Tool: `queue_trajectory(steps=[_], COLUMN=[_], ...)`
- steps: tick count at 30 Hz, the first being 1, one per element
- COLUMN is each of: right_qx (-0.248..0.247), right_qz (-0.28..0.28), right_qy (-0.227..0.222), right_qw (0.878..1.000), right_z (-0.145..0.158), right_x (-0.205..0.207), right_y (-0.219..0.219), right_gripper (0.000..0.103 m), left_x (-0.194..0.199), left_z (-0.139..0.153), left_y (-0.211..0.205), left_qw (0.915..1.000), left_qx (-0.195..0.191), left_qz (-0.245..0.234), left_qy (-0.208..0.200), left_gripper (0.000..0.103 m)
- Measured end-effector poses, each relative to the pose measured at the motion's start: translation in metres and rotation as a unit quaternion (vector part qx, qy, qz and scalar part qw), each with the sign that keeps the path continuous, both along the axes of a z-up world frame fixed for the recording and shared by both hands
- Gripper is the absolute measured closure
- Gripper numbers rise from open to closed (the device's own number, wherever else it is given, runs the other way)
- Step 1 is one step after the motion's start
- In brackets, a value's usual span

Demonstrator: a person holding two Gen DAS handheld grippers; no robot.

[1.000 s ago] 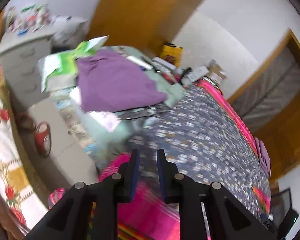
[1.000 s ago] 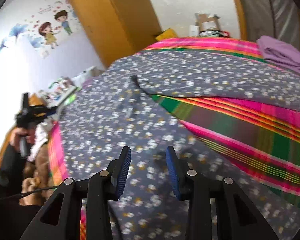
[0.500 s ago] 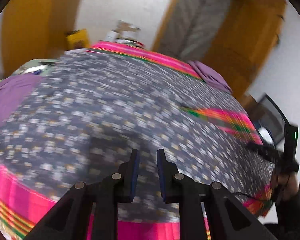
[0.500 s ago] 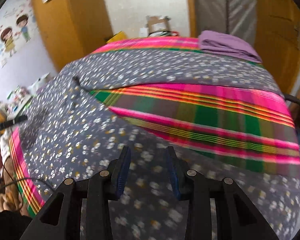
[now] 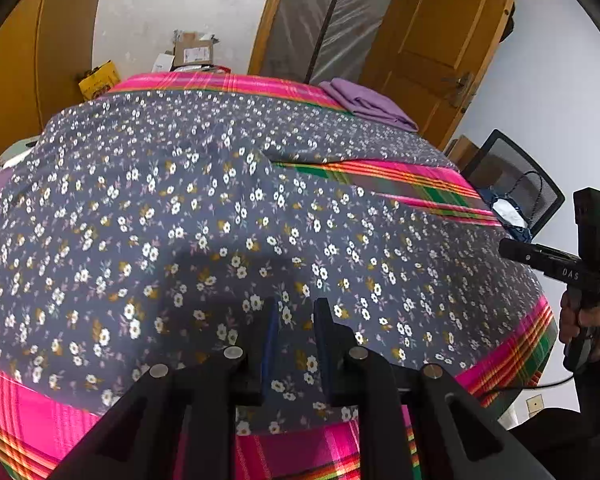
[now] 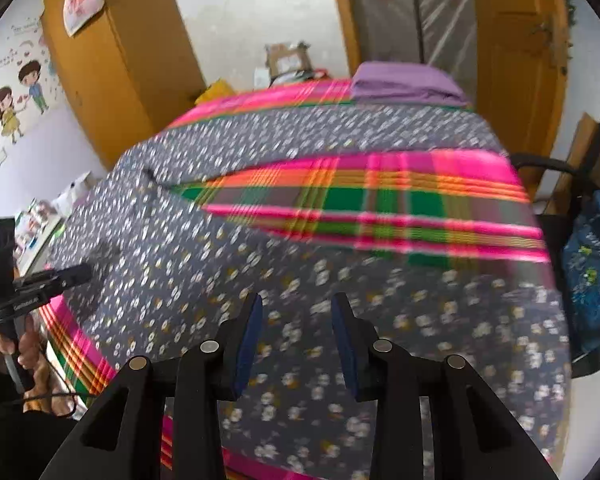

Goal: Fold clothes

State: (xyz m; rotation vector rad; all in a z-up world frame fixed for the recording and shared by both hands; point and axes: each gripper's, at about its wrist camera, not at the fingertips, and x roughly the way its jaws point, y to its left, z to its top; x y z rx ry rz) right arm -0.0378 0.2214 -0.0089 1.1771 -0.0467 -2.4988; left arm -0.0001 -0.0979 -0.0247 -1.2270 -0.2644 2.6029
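Left wrist view: grey floral garment (image 5: 228,216) spread flat, both claws (image 5: 293,320) (image 6: 297,324) apart, empty.

- Bed (image 5: 512,354) under a pink plaid cover.
- Wooden door (image 5: 440,36) at far right.
- Orange wardrobe (image 6: 116,60) left.
- Cartoon stickers (image 6: 16,100) on the pale wall.

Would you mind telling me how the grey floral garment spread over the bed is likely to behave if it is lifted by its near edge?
The grey floral garment looks thin, lying in soft wrinkles, so it will probably drape limply. Spread wide over the pink plaid bedcover, it may drag and bunch. It seems light for its area.
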Motion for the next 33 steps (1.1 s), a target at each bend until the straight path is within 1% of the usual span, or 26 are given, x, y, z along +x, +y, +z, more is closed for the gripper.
queue_trajectory(steps=[4,7,8,9,11,12,15,19,21,26,28,30,31,33], right_qx=[-0.008,-0.021,-0.027,-0.033,-0.048,-0.048,-0.041,0.001,0.013,0.025,0.029,0.032,0.033,0.029], right_qz=[0.010,0.014,0.019,0.024,0.042,0.046,0.069,0.077,0.078,0.076,0.082,0.091,0.095,0.107], right_qy=[0.000,0.003,0.008,0.014,0.021,0.019,0.013,0.012,0.006,-0.010,-0.007,0.000,0.004,0.005], right_qw=[1.000,1.000,0.999,0.999,0.998,0.998,0.997,0.997,0.997,0.997,0.996,0.995,0.995,0.994], right_z=[-0.002,-0.001,0.001,0.003,0.005,0.004,0.001,-0.004,-0.007,-0.017,-0.017,-0.015,-0.013,-0.011], right_x=[-0.015,-0.027,-0.028,-0.029,-0.031,-0.033,-0.035,-0.036,-0.038,-0.047,-0.049,-0.051,-0.052,-0.058], right_y=[-0.012,-0.015,-0.016,-0.017,-0.025,-0.029,-0.046,-0.066,-0.071,-0.077,-0.081,-0.085,-0.087,-0.093], right_gripper=[0.066,0.066,0.066,0.066,0.066,0.066,0.066,0.066,0.066,0.066,0.066,0.080,0.092,0.094], left_x=[-0.003,-0.008,-0.010,-0.013,-0.019,-0.023,-0.034,-0.043,-0.048,-0.057,-0.059,-0.061,-0.062,-0.064], left_z=[-0.006,0.002,0.006,0.011,0.018,0.021,0.023,0.022,0.020,0.013,0.010,0.007,0.006,0.006], left_y=[0.006,0.009,0.009,0.012,0.017,0.020,0.026,0.034,0.039,0.047,0.047,0.047,0.046,0.046], left_qw=[0.9999,0.9999,0.9998,0.9994,0.9985,0.9982,0.9976,0.9970,0.9970,0.9952,0.9942,0.9931,0.9927,0.9920], left_qx=[-0.006,-0.010,-0.015,-0.031,-0.049,-0.051,-0.059,-0.065,-0.067,-0.088,-0.096,-0.102,-0.105,-0.109], left_qz=[0.000,0.005,0.009,0.017,0.026,0.031,0.037,0.040,0.038,0.040,0.045,0.050,0.052,0.055], left_qy=[-0.013,-0.012,-0.008,-0.001,0.007,0.008,0.004,-0.002,-0.006,-0.015,-0.021,-0.028,-0.030,-0.032], left_gripper=[0.085,0.085,0.085,0.085,0.085,0.085,0.085,0.085,0.085,0.085,0.085,0.085,0.085,0.085])
